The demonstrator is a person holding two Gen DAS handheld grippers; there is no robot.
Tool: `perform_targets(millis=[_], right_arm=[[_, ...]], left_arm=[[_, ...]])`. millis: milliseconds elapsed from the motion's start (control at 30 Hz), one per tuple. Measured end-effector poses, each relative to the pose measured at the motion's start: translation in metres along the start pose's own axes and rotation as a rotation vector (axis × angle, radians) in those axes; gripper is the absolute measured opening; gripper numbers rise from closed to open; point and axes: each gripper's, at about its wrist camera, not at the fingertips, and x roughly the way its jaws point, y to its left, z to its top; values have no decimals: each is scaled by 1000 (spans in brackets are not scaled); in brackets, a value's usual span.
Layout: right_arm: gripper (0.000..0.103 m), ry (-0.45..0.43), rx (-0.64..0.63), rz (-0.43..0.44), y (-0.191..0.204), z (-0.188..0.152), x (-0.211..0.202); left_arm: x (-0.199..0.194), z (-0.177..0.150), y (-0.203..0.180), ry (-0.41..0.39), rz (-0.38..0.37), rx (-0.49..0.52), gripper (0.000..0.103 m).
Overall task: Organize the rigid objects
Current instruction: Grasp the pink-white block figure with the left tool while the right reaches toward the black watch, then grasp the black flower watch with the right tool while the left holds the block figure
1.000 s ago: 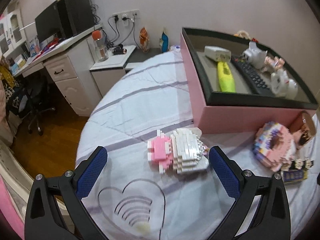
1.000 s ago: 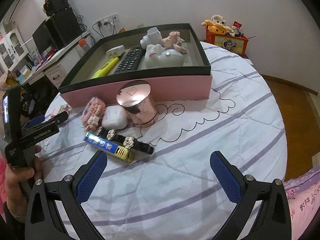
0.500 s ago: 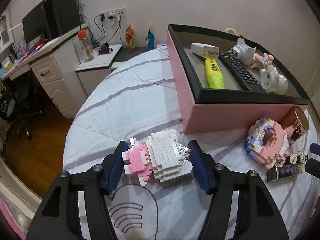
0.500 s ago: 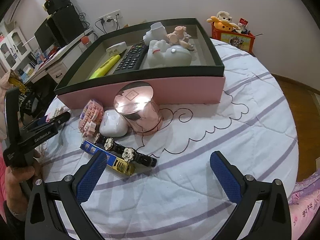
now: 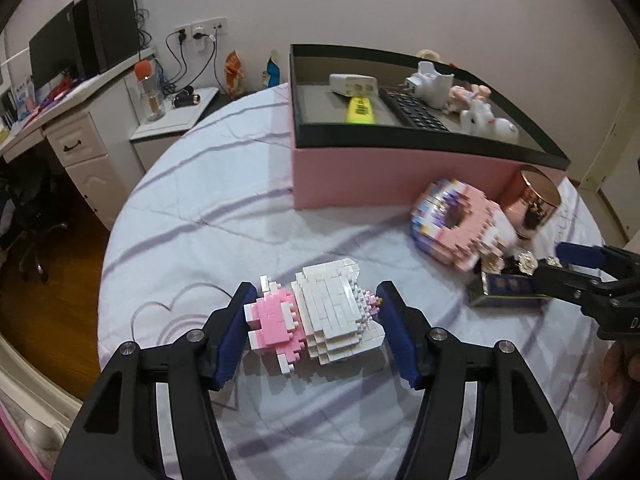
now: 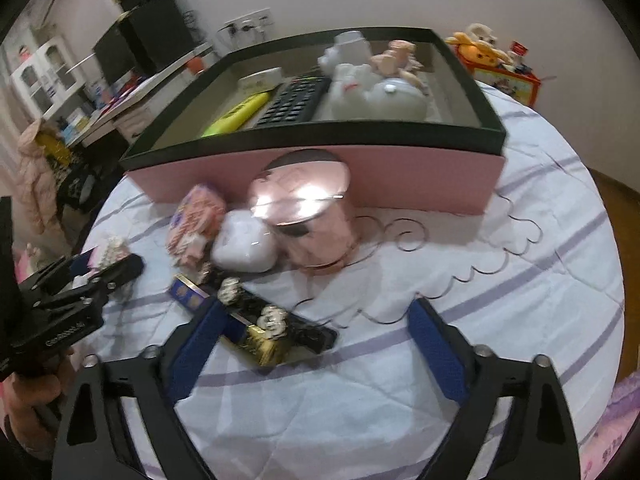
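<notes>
A round bed (image 5: 224, 208) under a white quilt with lilac stripes fills both views. On it sits a big pink box (image 5: 384, 176) with a black rim; inside lie a black remote control (image 5: 416, 110), a yellow highlighter (image 5: 360, 110), a white adapter (image 5: 352, 85), a white plug (image 5: 430, 84) and 2 small animal figurines, 1 white (image 5: 488, 120) and 1 pink (image 5: 468, 94). Just in front of the box stands a shiny rose-gold tin (image 6: 308, 216), upright, with a white earbud case (image 6: 246, 246) touching its left side and a pink building-block donut (image 5: 456, 224) leaning beside that. Nearer lies a navy and gold packet (image 6: 224, 316) with a black strap bearing white flower charms (image 6: 276, 318) across it. The right gripper (image 6: 316, 344) hangs over this pair, its jaws having just been closing, yet still wide and pressing on nothing; the left blue pad (image 6: 196, 352) overlaps the packet's edge, and contact there cannot be told. Well apart from that cluster, on the open quilt, lies the pink and white block figure (image 5: 320, 320). The left gripper (image 5: 316, 332) has narrowed around it: both blue pads (image 5: 236, 332) sit against its 2 ends, the figure resting on the quilt between them. Part of a hand (image 6: 28, 392) holds the left gripper's handle at the edge of the right wrist view.
</notes>
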Motion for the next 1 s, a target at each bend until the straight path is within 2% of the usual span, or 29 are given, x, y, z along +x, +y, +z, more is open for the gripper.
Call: perform_targets(millis=[33,167,300,433,600,667,733,867,933,1000], right_arm=[[80,2,-13,11,3,0,-1],[69,7,-42,38,6,2,-3],[68,19,-7,27,-6,7,2],[69,56,-184,-59,15,3,11],[68,43,-220,-26,22,3,13],[54,37,-222,10,23,3,12],[45,35,-224,39,25,3,13],[34,33,-236,57,25,2,13],[28,49,-262,96,30,-1,9],[25,53,-285,122,35,-5,7]], left_arm=[[-1,-1,-2,1,-3,1,63],[-6,-6,-6,3,-19,-3,63],[-9,-9,-8,6,-25,0,63],[-10,-10,-11,9,-28,3,63],[-12,-11,-17,10,-41,11,63],[-12,-12,-20,12,-42,20,63],[-11,-12,-21,14,-44,25,63],[-11,-11,-24,16,-47,27,63],[-11,-11,-25,17,-48,30,63],[-10,-11,-25,19,-47,31,63]])
